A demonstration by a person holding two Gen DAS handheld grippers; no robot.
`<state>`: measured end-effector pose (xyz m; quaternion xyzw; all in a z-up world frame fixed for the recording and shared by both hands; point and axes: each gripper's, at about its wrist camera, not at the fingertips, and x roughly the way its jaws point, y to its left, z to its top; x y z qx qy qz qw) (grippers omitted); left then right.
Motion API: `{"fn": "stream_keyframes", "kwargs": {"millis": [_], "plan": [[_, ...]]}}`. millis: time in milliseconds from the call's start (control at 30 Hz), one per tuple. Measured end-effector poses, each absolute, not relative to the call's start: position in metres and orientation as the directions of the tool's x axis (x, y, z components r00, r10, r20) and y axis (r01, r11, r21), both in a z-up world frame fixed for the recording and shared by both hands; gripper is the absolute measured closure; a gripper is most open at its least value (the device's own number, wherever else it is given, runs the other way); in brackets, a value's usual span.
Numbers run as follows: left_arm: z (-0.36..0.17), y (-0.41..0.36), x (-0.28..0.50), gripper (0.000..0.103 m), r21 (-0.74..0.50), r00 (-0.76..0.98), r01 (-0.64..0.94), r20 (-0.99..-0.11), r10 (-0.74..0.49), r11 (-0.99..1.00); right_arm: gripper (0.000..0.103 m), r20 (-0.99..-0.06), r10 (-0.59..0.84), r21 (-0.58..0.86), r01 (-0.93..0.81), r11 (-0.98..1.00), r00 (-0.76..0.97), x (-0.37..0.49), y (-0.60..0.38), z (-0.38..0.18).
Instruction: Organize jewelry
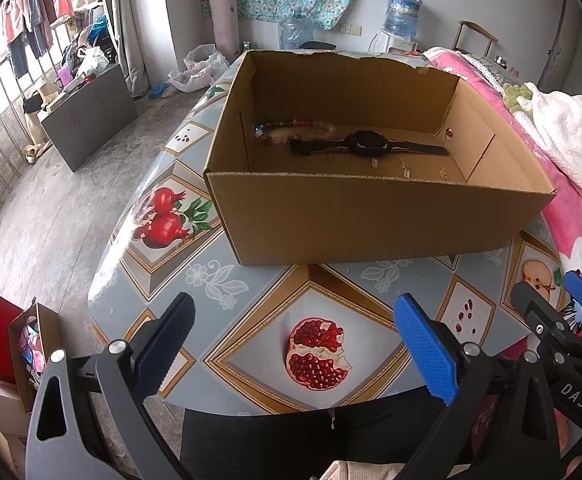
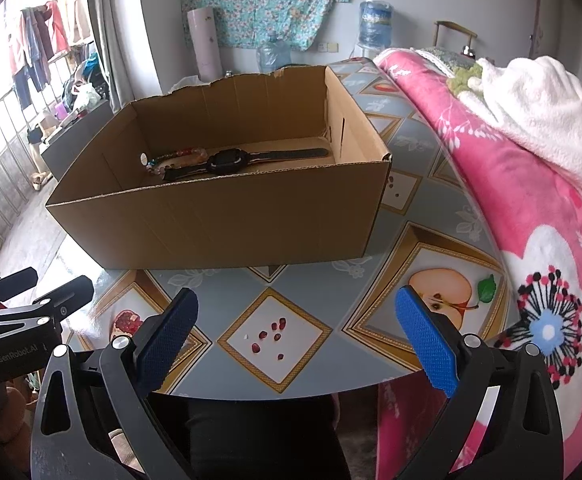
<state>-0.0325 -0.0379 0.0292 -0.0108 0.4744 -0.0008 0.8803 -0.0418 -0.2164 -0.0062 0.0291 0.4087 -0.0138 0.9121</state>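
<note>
Both the left claw (image 1: 293, 346) and the right claw (image 2: 297, 340) hover released and empty over the near table (image 2: 375, 280) edge, while ahead of them the cardboard box (image 1: 371, 220) holds a black watch (image 1: 365, 145) touching a bead bracelet (image 1: 291, 130)

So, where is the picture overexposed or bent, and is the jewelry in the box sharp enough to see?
Left wrist view: window top left blown out, brown cardboard box edges bowed by fisheye, black wristwatch and pink bead bracelet clear, the small items beside them too tiny. Right wrist view: same window glare, watch clear.
</note>
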Motion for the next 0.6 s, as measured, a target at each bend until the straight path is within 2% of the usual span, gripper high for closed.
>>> {"fn": "stream_keyframes", "kwargs": {"millis": [600], "plan": [[0.0295,-0.0373,-0.0322,0.005,-0.021,0.549,-0.009,-0.836,-0.012,1.0,0.008,-0.75,0.007,0.042,0.038,0.998,0.662,-0.0404,-0.2144,-0.0068]]}}
